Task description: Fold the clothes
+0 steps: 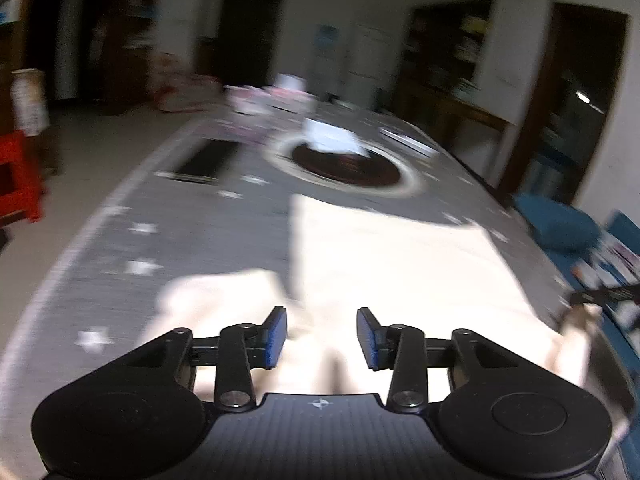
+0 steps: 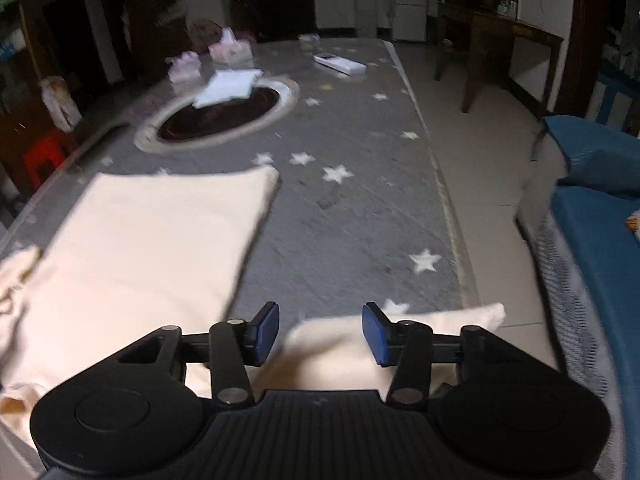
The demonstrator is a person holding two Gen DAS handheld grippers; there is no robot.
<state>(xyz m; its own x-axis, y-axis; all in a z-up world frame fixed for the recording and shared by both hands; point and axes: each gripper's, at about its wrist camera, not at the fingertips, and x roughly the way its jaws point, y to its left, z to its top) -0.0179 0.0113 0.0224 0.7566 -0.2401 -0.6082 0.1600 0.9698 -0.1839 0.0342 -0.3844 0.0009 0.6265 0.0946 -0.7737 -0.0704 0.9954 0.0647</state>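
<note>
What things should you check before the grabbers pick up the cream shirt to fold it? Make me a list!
1. Left gripper open and empty: ok, its jaws stand apart with nothing between them.
2. Right gripper open and empty: ok, same.
3. Cream garment lying flat on the table: mostly ok; the body looks smooth, but the near end is bunched.
4. Sleeve under the right gripper ready to grab: ok, it lies just ahead of the fingers.
5. Space around the garment: ok, the white paper and the remote sit far off.
6. Picture sharp enough to aim: not ok on the left wrist view, it is blurred.
</note>
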